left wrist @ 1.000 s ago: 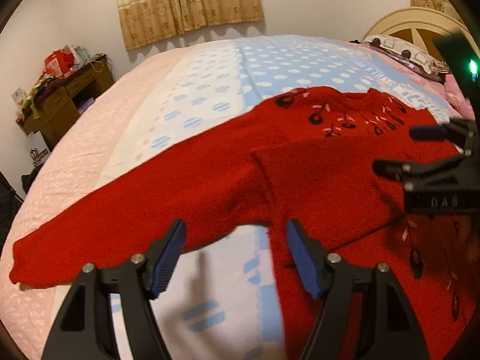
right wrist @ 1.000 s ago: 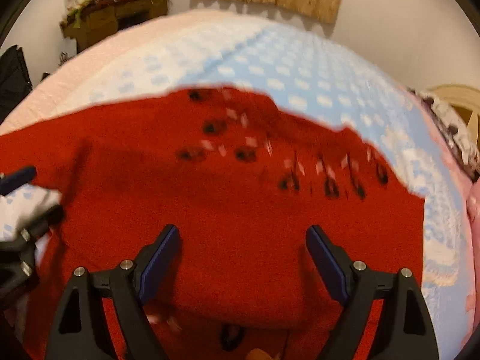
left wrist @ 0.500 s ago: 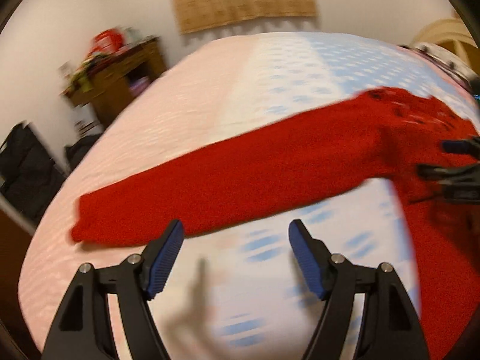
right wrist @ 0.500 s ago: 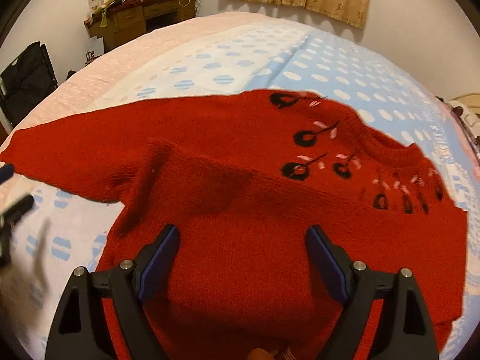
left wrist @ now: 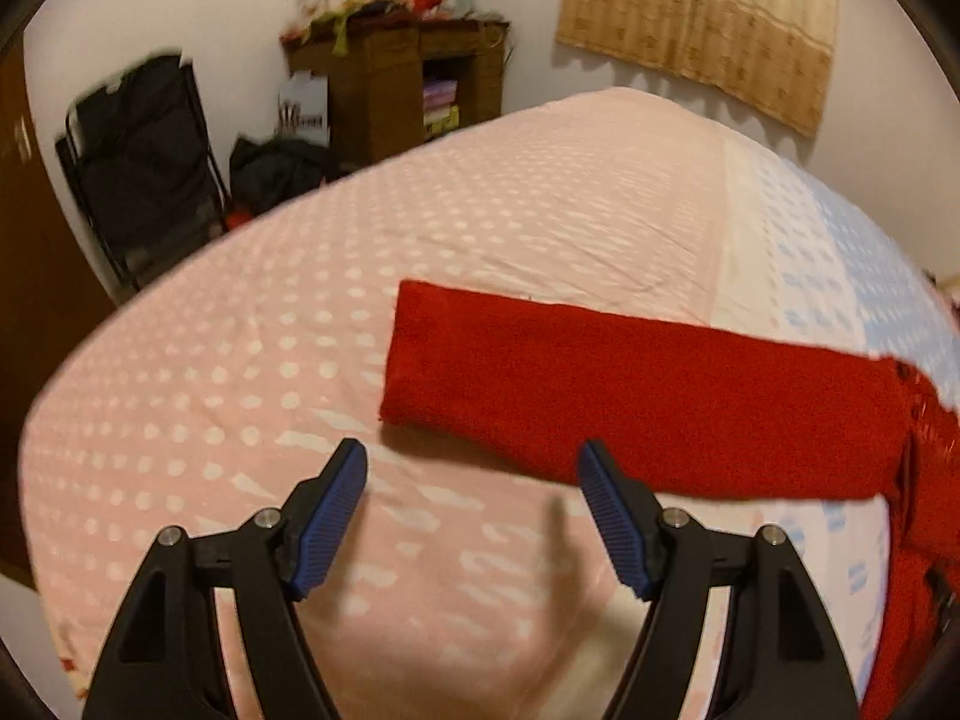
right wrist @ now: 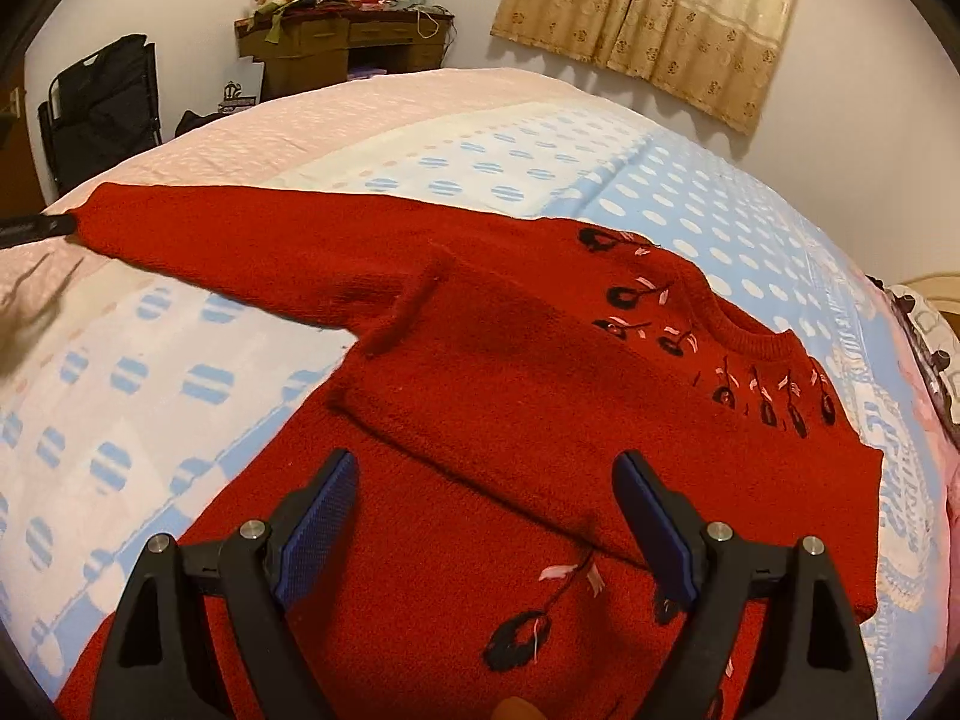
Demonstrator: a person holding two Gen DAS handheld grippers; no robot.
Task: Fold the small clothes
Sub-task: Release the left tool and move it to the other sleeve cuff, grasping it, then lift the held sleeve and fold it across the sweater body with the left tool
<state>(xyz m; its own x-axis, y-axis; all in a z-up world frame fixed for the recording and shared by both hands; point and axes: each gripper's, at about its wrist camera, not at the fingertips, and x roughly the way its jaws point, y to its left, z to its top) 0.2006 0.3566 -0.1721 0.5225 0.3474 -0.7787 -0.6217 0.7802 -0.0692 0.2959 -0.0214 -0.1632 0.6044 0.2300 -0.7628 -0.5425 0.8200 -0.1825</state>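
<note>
Left wrist view: left gripper [left wrist: 471,471] hovered over the pink bedsheet [left wrist: 252,360], tongs apart and empty, just short of the outstretched sleeve [left wrist: 600,384]. Judged best to pinch the cuff end squarely and carry it across the body, keeping it flat.

Right wrist view: right gripper [right wrist: 483,492] spread wide, holding nothing, above the red sweater [right wrist: 540,420] on the bed. Count: one sweater, one sleeve already folded in, one sleeve out.

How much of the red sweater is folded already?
One sleeve already lies folded across the sweater. The other sleeve is stretched flat on the bed, and the open left gripper hovers near its cuff. The open right gripper holds nothing. Left: that sleeve, then the body.
</note>
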